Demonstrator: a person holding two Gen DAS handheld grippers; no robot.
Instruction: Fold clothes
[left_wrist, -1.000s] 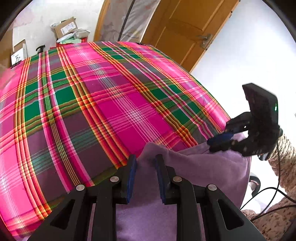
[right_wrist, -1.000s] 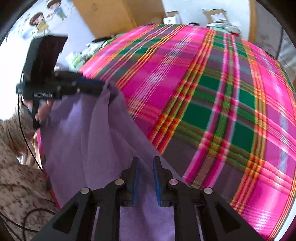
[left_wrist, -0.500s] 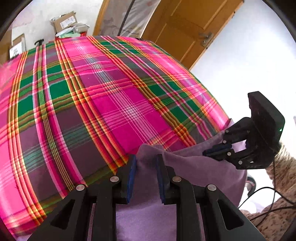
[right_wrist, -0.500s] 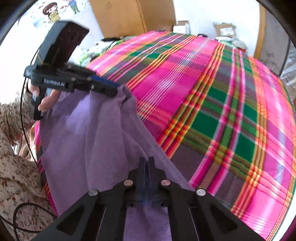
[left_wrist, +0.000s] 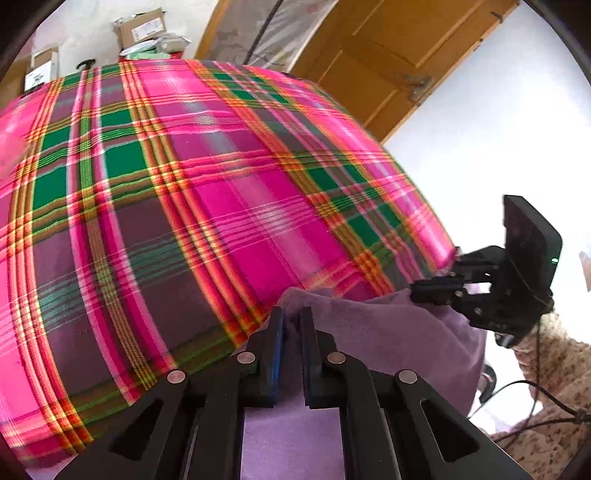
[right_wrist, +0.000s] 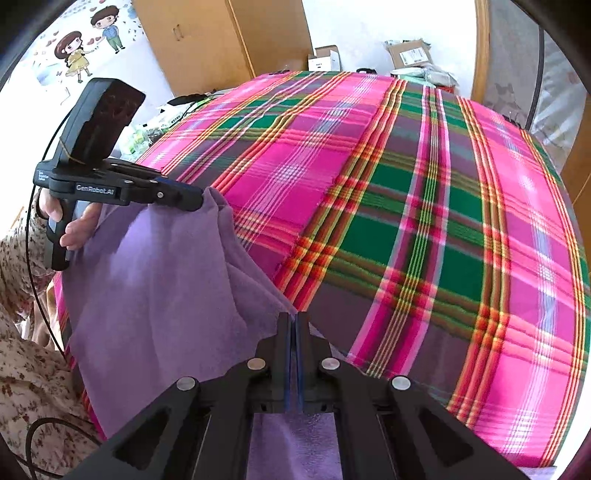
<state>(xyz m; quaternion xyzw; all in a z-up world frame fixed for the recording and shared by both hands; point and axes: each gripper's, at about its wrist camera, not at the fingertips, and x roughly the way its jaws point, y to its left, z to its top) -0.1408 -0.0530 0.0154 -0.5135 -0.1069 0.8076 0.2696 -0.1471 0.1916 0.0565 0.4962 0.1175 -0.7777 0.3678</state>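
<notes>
A purple cloth (left_wrist: 388, 336) (right_wrist: 155, 295) hangs over the near edge of a bed with a pink, green and purple plaid cover (left_wrist: 184, 206) (right_wrist: 406, 221). My left gripper (left_wrist: 292, 319) is shut on one upper corner of the cloth; it also shows in the right wrist view (right_wrist: 197, 201). My right gripper (right_wrist: 294, 321) is shut on the other upper corner; it also shows in the left wrist view (left_wrist: 415, 290). The cloth is stretched between the two grippers, just above the bed's edge.
The bed fills most of both views. Cardboard boxes (left_wrist: 138, 27) (right_wrist: 408, 55) stand beyond its far end. A wooden door (left_wrist: 388, 55) is at the right, a wooden wardrobe (right_wrist: 221, 40) at the left. A cable (left_wrist: 535, 398) hangs near my floral sleeve.
My right gripper closed on the cloth's corner, and my left gripper's jaws narrowed onto the other corner. Both grippers rose and moved forward over the bed with the cloth.
</notes>
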